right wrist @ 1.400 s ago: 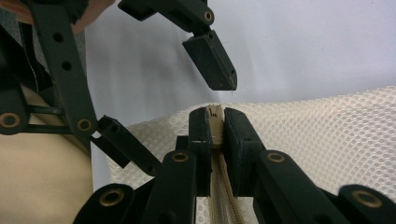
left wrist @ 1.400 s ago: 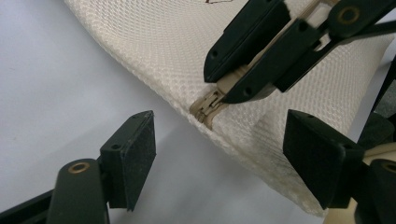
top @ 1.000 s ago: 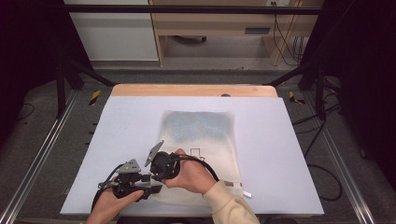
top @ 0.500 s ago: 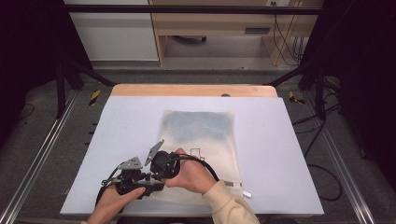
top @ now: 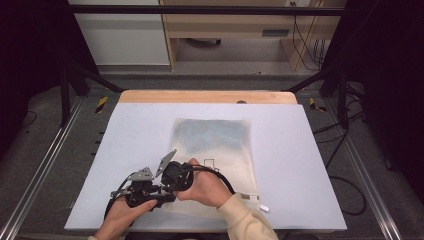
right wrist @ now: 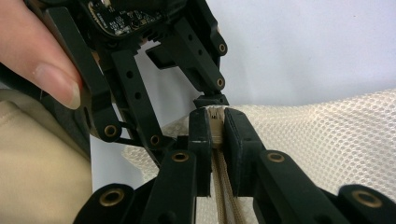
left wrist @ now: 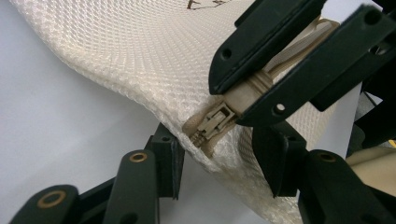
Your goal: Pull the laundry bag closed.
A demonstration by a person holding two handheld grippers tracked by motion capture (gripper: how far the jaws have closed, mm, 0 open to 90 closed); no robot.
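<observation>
Mesh bag point(top: 215, 155), cream, zippered: lies flat on the pale counter point(top: 310, 165), long axis running near to far, its near-left corner lifted between the 2 claws at the near-left of the counter. Zipper slider point(left wrist: 212, 122): sits at that corner, at the end of the zipper track point(right wrist: 219, 186). Right claw point(right wrist: 215, 122): pressed together on the zipper's pull tab just behind the slider, track running straight back between its jaws. Left claw point(left wrist: 217, 161): spread, jaws either side of the bag's corner edge just below the slider, not yet touching the mesh as far as can be seen. Key relation: slider lies directly ahead of the left claw, so that claw is placed to pinch the corner while the right claw draws the slider along the near edge, by judgement.
</observation>
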